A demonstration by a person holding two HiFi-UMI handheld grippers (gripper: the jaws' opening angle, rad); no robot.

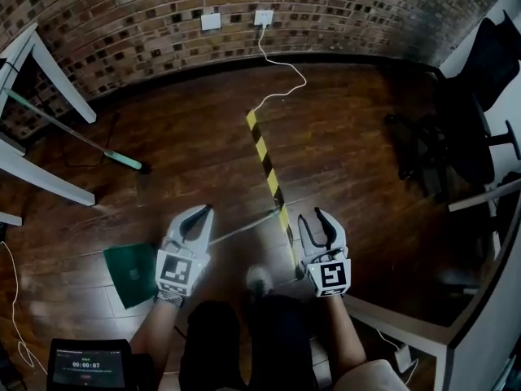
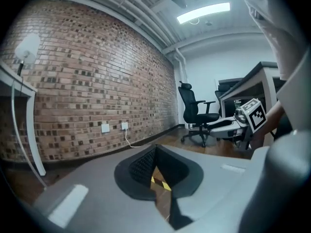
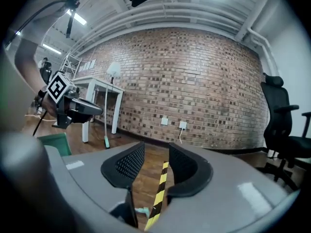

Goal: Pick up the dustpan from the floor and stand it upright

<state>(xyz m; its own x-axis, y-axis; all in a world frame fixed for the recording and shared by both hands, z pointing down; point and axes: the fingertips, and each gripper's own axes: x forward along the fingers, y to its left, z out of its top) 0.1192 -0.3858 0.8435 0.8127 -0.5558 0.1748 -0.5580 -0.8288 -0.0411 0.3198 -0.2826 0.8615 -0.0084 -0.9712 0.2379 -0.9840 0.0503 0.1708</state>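
Floorboards (image 1: 350, 137) of dark wood fill most of the head view, ending at a brick wall (image 1: 163, 6) on the far side. A white table (image 1: 65, 76) stands at the far left, and a black office chair (image 1: 456, 137) sits at the right, beside another white desk (image 1: 407, 326) at the near right. A yellow-and-black tape strip (image 1: 268, 169) runs down the middle of the floor from far to near. The green dustpan (image 1: 129, 274) lies flat on the floor at the near left, just left of the left gripper (image 1: 198, 217). Its thin pale handle (image 1: 244, 226) stretches right, past that gripper, to the tape. No gripper touches it. The left gripper hangs low over the boards, left of the tape. In its own view its black ribbed pads (image 2: 141, 166) meet at the tips with only floor and tape showing behind them, so it is closed and empty. The right gripper (image 1: 320, 222) hangs just right of the tape. Its pads (image 3: 129, 161) stand moderately apart with nothing between them, and the striped tape lies on the floor beyond the gap. A broom (image 1: 73, 130) with a green handle leans against the white table at the far left. A white cable (image 1: 285, 93) trails from a wall socket (image 1: 263, 16) to the far end of the tape. A small screen (image 1: 87, 365) glows at the near left corner, and a pale shoe (image 1: 259, 279) shows between the two grippers.
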